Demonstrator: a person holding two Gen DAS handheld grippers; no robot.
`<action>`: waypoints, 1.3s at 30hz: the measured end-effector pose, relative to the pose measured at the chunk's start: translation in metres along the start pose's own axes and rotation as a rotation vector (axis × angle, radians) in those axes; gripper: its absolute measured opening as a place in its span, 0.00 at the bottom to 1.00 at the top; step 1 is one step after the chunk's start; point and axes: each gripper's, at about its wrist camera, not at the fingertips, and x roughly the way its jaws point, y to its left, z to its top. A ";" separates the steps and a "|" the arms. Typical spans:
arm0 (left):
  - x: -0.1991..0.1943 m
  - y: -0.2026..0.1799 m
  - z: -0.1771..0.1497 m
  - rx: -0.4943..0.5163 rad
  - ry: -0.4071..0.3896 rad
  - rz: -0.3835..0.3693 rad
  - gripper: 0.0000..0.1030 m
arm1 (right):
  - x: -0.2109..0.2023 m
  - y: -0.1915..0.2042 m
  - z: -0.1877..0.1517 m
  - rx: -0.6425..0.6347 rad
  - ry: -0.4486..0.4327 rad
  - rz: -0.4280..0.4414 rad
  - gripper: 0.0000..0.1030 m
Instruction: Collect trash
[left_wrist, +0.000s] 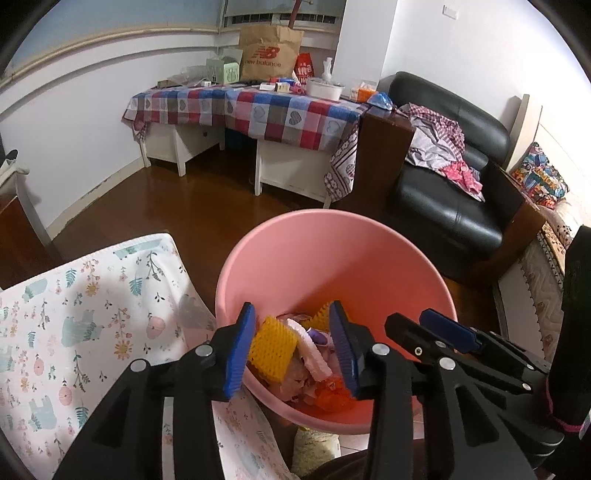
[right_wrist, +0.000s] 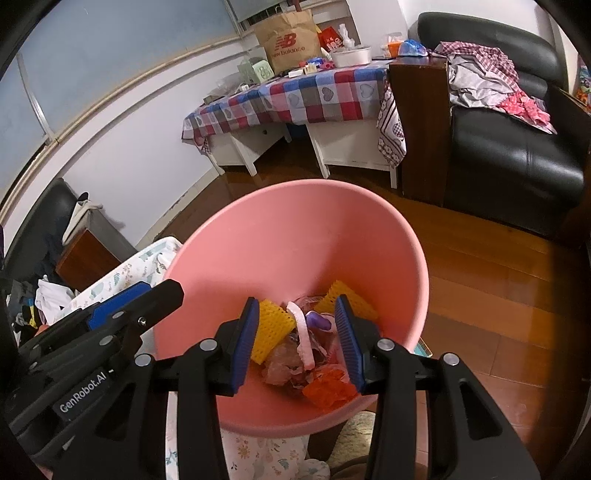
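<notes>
both the left gripper (left_wrist: 291, 347) and right gripper (right_wrist: 299, 339) hang empty, jaws apart, over the pink bin (left_wrist: 295, 236); foam nets (left_wrist: 271, 349) and wrappers lie inside at 6 o'clock, so collecting looks mostly done.

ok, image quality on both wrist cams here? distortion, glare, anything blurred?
Left wrist view: heavy fisheye bend, black corners, the wall trim bows; glare on the wood floor; the pink bin is sharp. Right wrist view: same bend, the window frame curves, the right edge falls dark over the floor, and the trash is in focus.
</notes>
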 end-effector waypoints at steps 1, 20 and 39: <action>-0.002 -0.001 0.001 0.001 -0.004 0.000 0.41 | -0.002 0.000 0.000 0.001 -0.005 0.003 0.42; -0.074 -0.003 -0.011 0.037 -0.125 0.016 0.46 | -0.087 0.028 -0.019 -0.074 -0.230 0.082 0.42; -0.166 0.033 -0.046 -0.026 -0.237 0.072 0.50 | -0.129 0.067 -0.059 -0.132 -0.286 0.102 0.48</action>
